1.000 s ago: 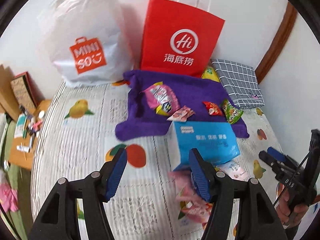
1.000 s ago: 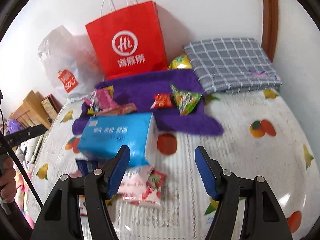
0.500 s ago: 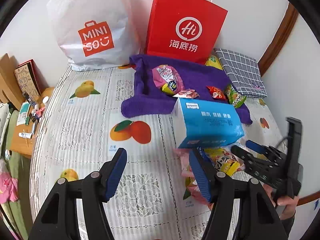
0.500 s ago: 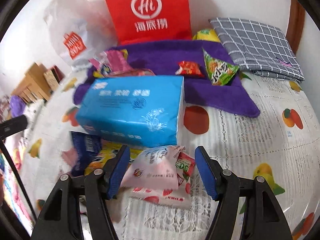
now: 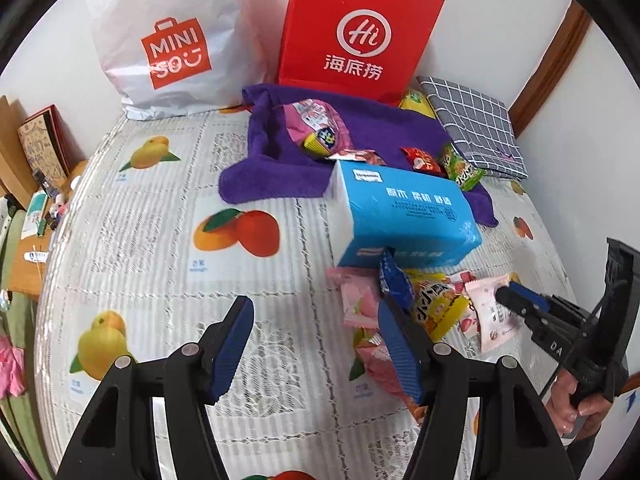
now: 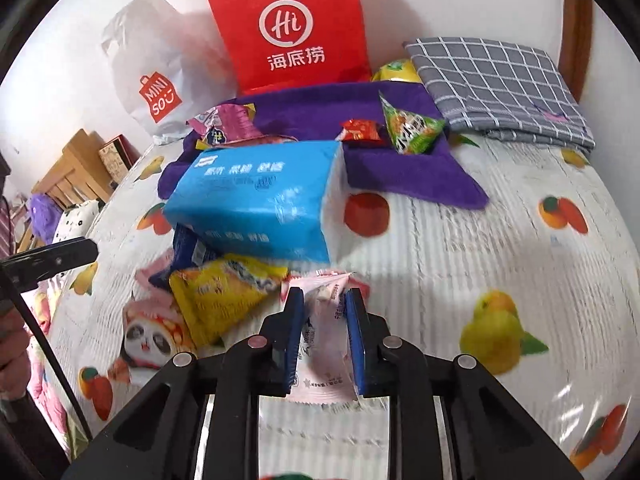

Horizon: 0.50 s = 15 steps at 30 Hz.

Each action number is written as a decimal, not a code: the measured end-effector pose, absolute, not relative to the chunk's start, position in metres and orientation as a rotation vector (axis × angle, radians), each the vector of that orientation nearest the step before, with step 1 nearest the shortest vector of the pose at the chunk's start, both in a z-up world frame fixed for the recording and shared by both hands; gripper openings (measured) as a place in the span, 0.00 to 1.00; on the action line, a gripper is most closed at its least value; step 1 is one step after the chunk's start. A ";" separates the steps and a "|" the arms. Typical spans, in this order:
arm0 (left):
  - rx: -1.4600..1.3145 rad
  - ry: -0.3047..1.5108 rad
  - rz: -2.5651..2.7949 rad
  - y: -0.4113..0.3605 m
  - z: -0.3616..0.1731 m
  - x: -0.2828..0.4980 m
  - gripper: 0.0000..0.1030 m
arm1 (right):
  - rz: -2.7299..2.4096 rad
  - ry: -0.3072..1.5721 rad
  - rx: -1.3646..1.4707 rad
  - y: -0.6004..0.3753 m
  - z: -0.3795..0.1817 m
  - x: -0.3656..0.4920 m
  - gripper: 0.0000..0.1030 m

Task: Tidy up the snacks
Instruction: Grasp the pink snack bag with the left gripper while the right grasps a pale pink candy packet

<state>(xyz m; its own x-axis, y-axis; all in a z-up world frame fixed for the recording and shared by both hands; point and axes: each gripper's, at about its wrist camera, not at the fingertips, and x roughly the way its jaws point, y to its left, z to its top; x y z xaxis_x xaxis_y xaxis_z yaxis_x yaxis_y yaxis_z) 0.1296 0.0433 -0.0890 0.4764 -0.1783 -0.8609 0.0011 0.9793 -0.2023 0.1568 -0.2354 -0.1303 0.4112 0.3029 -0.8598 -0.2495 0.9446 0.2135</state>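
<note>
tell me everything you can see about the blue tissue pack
The blue tissue pack is a soft rectangular block in glossy blue plastic wrap with white print and a small white label near one corner; its end face is white. It lies flat on the fruit-print cover, unopened as far as shows. Its far edge meets or overlaps the purple towel, and its near edge sits over the snack pile, on a dark blue packet and a yellow packet. Neither gripper touches it.

purple towel (image 5: 276,172), red bag (image 5: 356,28) (white logo), grey-checked cloth (image 5: 476,120)
</note>
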 end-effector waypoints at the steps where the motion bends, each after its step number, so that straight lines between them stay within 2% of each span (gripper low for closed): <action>1: -0.188 1.072 -0.113 0.042 -0.090 0.130 0.61 | 0.355 1.097 0.049 -0.235 -0.131 0.155 0.22; 2: -0.191 1.074 -0.116 0.041 -0.090 0.129 0.61 | 0.368 1.102 0.044 -0.234 -0.132 0.152 0.24; 5: -0.186 1.074 -0.124 0.036 -0.091 0.127 0.61 | 0.402 1.097 0.038 -0.228 -0.133 0.144 0.41; 8: -0.178 1.075 -0.131 0.033 -0.092 0.124 0.61 | 0.416 1.087 -0.023 -0.219 -0.136 0.135 0.48; 12: -0.197 1.072 -0.131 0.034 -0.093 0.122 0.61 | 0.388 1.094 -0.080 -0.213 -0.145 0.132 0.48; 15: -0.209 1.070 -0.138 0.033 -0.093 0.121 0.61 | 0.359 1.107 -0.057 -0.220 -0.151 0.133 0.43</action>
<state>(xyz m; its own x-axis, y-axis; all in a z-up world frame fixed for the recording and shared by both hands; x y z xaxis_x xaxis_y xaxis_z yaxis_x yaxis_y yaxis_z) 0.1213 0.0335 -0.0933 0.4740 -0.2133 -0.8543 0.0108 0.9715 -0.2366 0.1326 -0.2203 -0.1505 0.3964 0.2549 -0.8820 -0.3113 0.9411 0.1320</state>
